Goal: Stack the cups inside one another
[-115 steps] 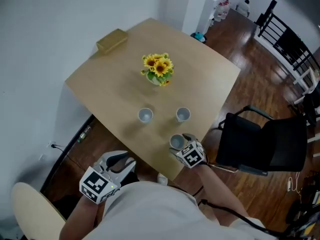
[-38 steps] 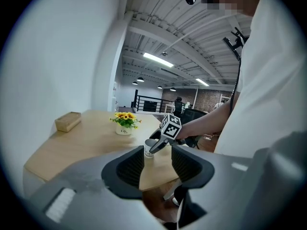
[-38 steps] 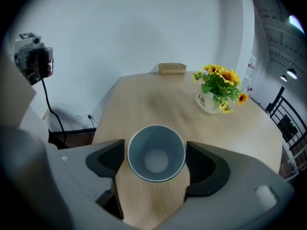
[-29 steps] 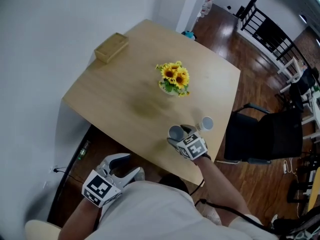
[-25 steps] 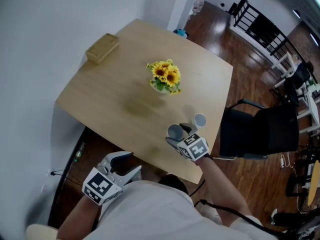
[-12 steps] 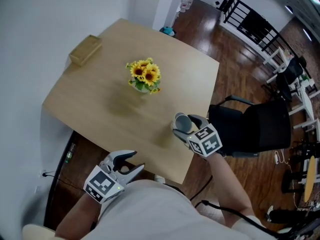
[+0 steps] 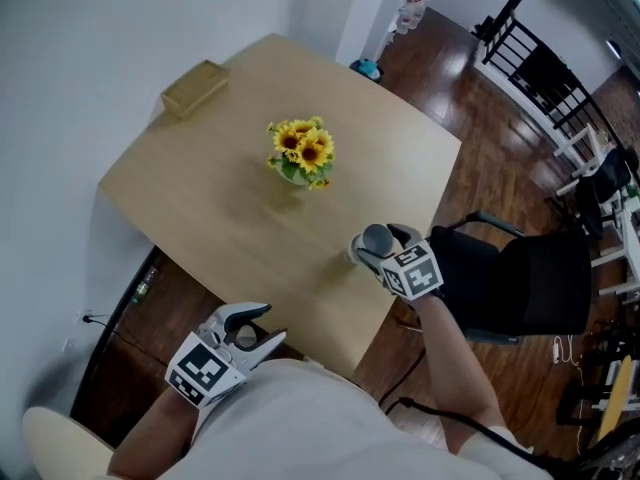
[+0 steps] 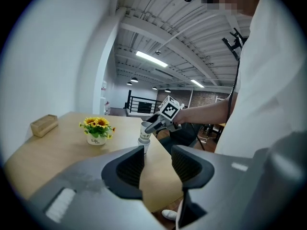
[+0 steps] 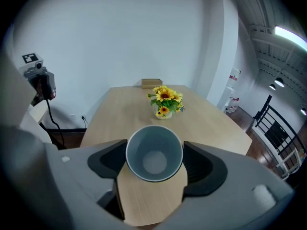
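Note:
My right gripper [image 7: 382, 248] is shut on a white paper cup [image 7: 375, 236] near the table's right edge. The right gripper view looks down into this cup [image 9: 154, 152], which is grey inside and pinched between both jaws. In the left gripper view, the held cup [image 8: 145, 129] sits tilted directly on top of a second white cup [image 8: 143, 143] standing on the table, its base at that cup's mouth. How deep it is nested I cannot tell. My left gripper [image 7: 262, 325] hangs open and empty below the table's near edge.
A vase of sunflowers [image 7: 300, 153] stands mid-table and a wooden box [image 7: 195, 88] lies at the far left corner. The light wood table [image 7: 220, 208] ends just right of the cups. A black chair [image 7: 520, 288] stands beside that edge.
My right gripper carried its cup to the right, to the cup standing near the table's right edge, and now holds it on top. The left gripper stayed open in place.

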The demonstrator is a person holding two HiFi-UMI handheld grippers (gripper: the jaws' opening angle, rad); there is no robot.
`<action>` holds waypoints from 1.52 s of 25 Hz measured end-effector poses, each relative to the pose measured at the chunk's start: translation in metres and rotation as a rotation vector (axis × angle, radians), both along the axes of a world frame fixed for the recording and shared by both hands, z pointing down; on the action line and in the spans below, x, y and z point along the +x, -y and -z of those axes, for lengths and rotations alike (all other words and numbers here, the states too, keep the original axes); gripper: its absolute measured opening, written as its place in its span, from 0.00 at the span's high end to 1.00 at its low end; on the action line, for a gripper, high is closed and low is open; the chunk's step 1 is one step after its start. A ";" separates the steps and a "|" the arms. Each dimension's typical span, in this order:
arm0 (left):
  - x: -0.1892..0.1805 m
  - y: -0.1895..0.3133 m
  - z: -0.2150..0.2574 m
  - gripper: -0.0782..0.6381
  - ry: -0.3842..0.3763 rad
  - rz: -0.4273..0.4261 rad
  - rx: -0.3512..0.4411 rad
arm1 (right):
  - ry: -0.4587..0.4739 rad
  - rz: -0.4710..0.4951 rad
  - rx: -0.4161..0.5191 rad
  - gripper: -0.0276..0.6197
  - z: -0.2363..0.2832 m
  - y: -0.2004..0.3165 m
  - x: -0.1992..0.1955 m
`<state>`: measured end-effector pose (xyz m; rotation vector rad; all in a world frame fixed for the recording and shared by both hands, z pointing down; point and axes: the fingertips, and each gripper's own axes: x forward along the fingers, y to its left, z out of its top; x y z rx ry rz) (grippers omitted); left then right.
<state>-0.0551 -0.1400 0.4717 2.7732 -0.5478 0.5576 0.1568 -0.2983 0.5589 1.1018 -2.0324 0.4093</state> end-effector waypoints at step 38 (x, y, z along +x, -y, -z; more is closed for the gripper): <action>-0.045 -0.181 0.123 0.63 -0.080 0.304 0.233 | 0.364 0.035 0.541 0.32 0.261 -0.345 0.066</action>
